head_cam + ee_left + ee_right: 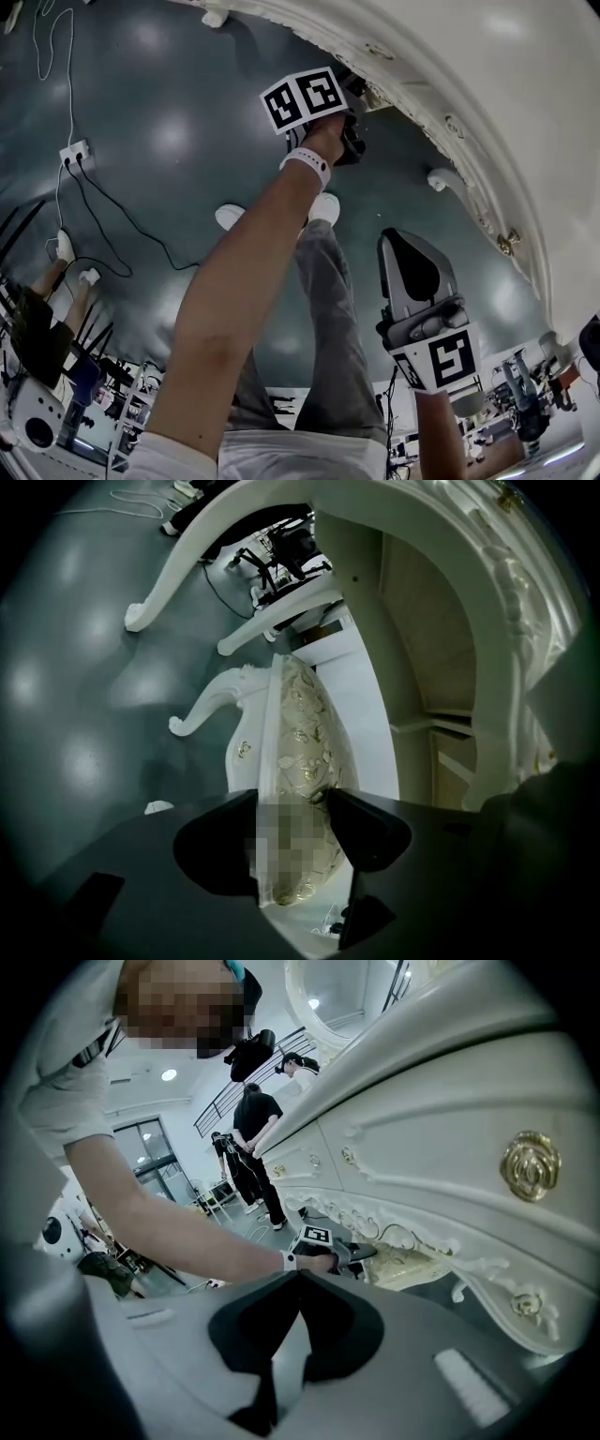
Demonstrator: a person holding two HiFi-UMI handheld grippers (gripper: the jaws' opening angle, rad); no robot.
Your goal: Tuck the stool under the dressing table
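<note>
The stool (305, 733) is white with curled legs and a cream, gold-flowered cushion; it stands on the grey floor beneath the white dressing table (441, 592). My left gripper (292, 803) is shut on the near edge of the cushioned seat, which fills the gap between both pads. In the head view the left gripper (349, 131) reaches under the dressing table's (487, 84) carved edge, its tips hidden. From the right gripper view, the left gripper (361, 1253) is at the stool's cushion (403, 1265). My right gripper (412, 267) hangs back at the lower right, shut and holding nothing (302, 1277).
A carved table leg (178, 564) curves down at the far left and another foot (441, 178) rests on the floor. A power strip with cables (75, 155) lies on the left floor. The person's white shoes (230, 217) stand mid-floor. People (255, 1147) stand far behind.
</note>
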